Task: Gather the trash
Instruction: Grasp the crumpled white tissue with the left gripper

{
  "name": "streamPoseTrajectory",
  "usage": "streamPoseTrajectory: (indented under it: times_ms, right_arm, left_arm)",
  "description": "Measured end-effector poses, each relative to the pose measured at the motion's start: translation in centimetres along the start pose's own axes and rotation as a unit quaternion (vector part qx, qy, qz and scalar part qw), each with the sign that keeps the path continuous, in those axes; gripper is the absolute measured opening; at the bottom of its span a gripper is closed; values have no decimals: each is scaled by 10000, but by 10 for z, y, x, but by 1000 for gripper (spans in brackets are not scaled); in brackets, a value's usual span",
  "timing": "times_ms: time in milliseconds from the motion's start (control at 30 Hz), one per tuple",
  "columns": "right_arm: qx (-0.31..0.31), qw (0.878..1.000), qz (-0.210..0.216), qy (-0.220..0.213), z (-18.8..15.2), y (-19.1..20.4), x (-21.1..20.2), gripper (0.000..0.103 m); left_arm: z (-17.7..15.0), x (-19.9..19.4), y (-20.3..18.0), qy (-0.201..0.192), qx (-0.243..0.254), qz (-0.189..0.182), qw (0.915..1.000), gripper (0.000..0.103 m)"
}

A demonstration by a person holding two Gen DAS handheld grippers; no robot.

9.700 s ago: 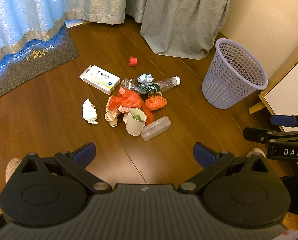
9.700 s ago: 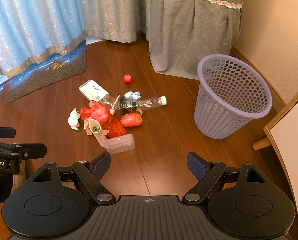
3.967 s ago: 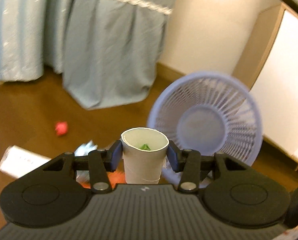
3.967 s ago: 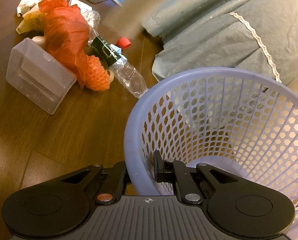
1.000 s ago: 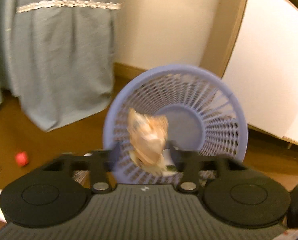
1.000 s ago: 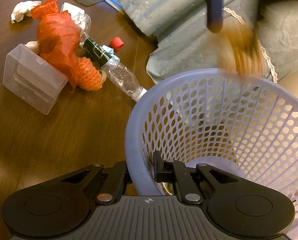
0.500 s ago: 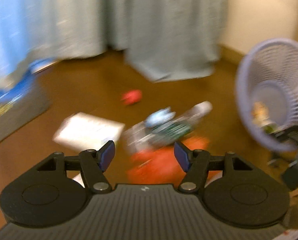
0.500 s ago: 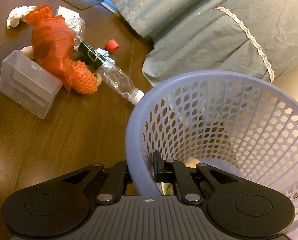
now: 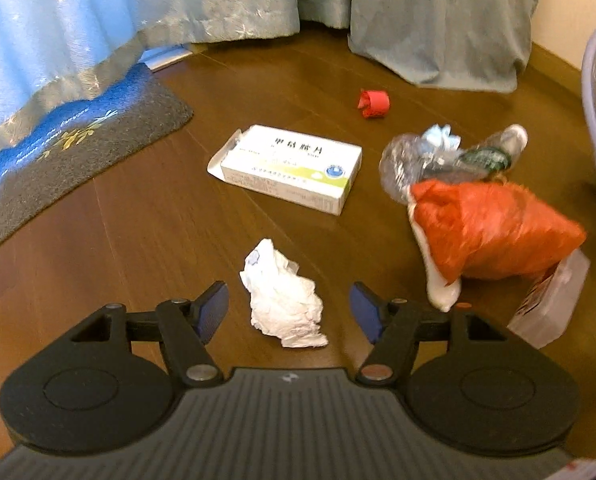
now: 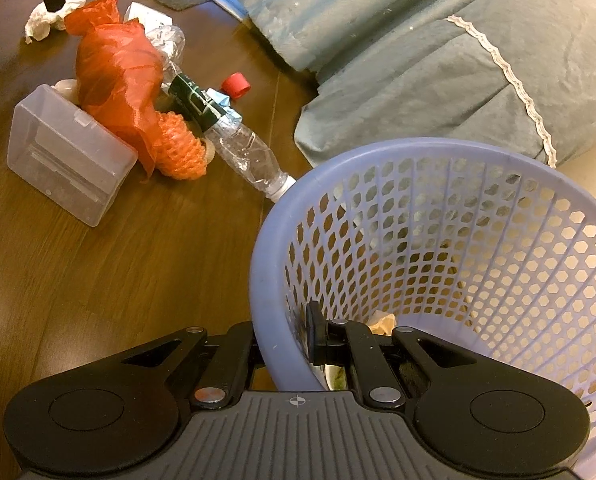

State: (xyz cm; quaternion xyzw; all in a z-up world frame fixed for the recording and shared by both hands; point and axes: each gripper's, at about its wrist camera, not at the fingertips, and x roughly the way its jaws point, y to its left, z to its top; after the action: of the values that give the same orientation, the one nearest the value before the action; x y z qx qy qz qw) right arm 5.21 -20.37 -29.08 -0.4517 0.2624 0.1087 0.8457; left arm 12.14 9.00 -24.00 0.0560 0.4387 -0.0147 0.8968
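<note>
White crumpled tissue [image 9: 284,304] lies on the wooden floor [image 9: 146,232] low in frame, between the left gripper's [image 9: 289,312] spread jaws, untouched. The right gripper [image 10: 284,342] pinches the lavender perforated plastic basket's [image 10: 497,240] rim.

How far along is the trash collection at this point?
Barely started: only some scraps lie in the basket. The right tool is clamped on its rim; the open left tool frames the tissue. Box, bottle, red bag, cap and clear case remain.
</note>
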Motion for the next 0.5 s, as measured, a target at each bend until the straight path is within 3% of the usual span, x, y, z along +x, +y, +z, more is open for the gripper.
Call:
streamPoseTrajectory:
  times_ms: [300,500]
  right_arm:
    - [-22,10000,1,15,0,2,0,4]
    - [-22,10000,3,21,0,3,0,4]
  left_arm:
    - [-4,18,6,174,131,76,9997,53]
    - [-2,27,4,336,231,-16,9992,39]
